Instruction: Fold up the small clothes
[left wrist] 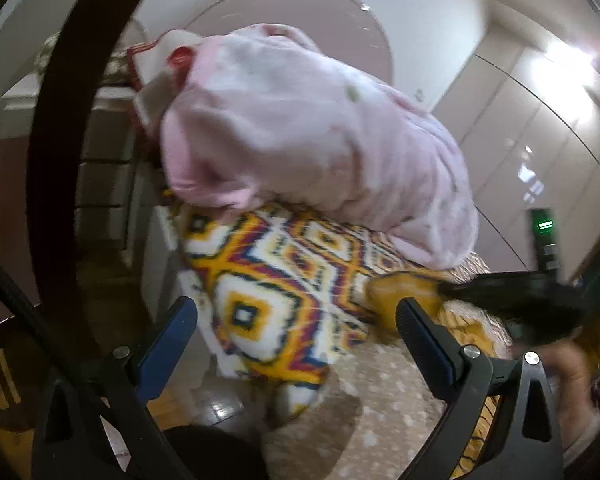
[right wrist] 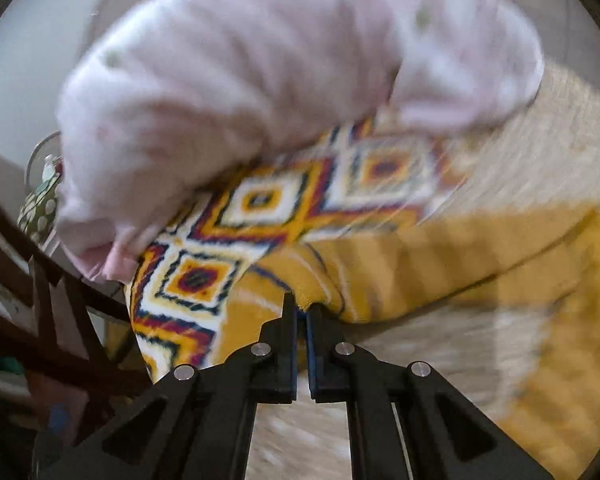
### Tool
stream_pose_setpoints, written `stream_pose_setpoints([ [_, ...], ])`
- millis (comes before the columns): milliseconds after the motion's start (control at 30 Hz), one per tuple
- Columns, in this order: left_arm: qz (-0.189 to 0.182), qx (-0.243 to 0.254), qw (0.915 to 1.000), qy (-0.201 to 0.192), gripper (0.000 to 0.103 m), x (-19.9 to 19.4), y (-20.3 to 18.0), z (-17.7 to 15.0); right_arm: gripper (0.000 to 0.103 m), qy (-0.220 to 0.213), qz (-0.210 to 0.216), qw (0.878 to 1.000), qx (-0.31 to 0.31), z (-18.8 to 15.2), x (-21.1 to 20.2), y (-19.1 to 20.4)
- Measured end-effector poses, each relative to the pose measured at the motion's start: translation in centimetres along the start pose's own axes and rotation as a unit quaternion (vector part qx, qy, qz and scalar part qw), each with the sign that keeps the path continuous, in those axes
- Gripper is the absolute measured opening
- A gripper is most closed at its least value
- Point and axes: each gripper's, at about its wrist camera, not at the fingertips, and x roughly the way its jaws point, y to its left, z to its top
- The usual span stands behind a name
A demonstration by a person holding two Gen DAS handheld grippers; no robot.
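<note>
A small garment with a yellow, white, red and navy diamond pattern (left wrist: 276,300) lies on a beige dotted bed cover (left wrist: 380,420) and hangs over its left edge. Its plain yellow inner side (right wrist: 440,272) is turned up in the right wrist view, beside the patterned side (right wrist: 260,208). My right gripper (right wrist: 302,310) is shut on the garment's yellow edge; it shows in the left wrist view as a black blurred shape (left wrist: 512,296). My left gripper (left wrist: 296,316) is open and empty, above the patterned cloth.
A bulky pale pink garment pile (left wrist: 312,128) lies behind the patterned cloth, also in the right wrist view (right wrist: 260,80). A dark wooden bed frame (right wrist: 60,312) is at the left. A white drawer unit (left wrist: 100,168) and wardrobe doors (left wrist: 540,128) stand beyond.
</note>
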Motion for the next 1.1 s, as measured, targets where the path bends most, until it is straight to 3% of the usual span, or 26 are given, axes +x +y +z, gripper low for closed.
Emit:
stream_pose_setpoints([
  [100, -0.016, 0.031, 0.9994, 0.004, 0.099, -0.4, -2.6, -0.4, 0.004, -0.033, -0.037, 0.999, -0.023, -0.1, -6.7, -4.4],
  [200, -0.038, 0.065, 0.997, 0.019, 0.099, -0.3, -5.7, -1.3, 0.004, -0.044, -0.11, 0.992, -0.031, -2.3, -13.4, -11.8],
  [333, -0.069, 0.103, 0.9913, 0.043, 0.099, 0.2, -9.8, -2.7, 0.004, -0.019, -0.204, 0.978, 0.041, -6.8, -17.0, -22.2],
  [400, -0.084, 0.126, 0.9866, 0.059, 0.099, 0.6, -12.2, -3.6, 0.006, 0.009, -0.277, 0.958, 0.075, -9.5, -16.7, -27.1],
  [433, -0.092, 0.138, 0.9836, 0.069, 0.099, 0.9, -13.4, -4.2, 0.008, 0.041, -0.33, 0.938, 0.1, -11.5, -15.8, -30.4],
  [500, -0.108, 0.159, 0.9774, 0.088, 0.099, 1.2, -15.5, -5.1, 0.019, 0.067, -0.37, 0.915, 0.146, -14.7, -15.1, -34.5],
  [600, -0.12, 0.19, 0.9687, 0.106, 0.099, 1.5, -17.8, -6.5, 0.032, 0.03, -0.323, 0.919, 0.226, -18.4, -16.8, -37.6],
  [633, -0.12, 0.199, 0.9667, 0.108, 0.099, 1.5, -18.3, -6.9, 0.033, 0.006, -0.29, 0.921, 0.26, -20.0, -17.7, -38.4],
  [700, -0.114, 0.223, 0.9613, 0.115, 0.099, 2.1, -19.6, -8.1, 0.033, -0.016, -0.269, 0.92, 0.285, -21.9, -18.5, -38.9],
  [833, -0.122, 0.243, 0.9497, 0.155, 0.099, 4.1, -21.2, -10.1, 0.036, -0.041, -0.238, 0.92, 0.307, -24.8, -19.2, -38.7],
  [900, -0.126, 0.243, 0.9437, 0.187, 0.099, 5.6, -21.6, -11.0, 0.048, -0.054, -0.211, 0.92, 0.325, -26.9, -20.0, -38.5],
  [1100, -0.115, 0.248, 0.932, 0.238, 0.099, 9.0, -20.3, -12.0, 0.048, -0.052, -0.15, 0.926, 0.344, -33.6, -20.3, -35.4],
])
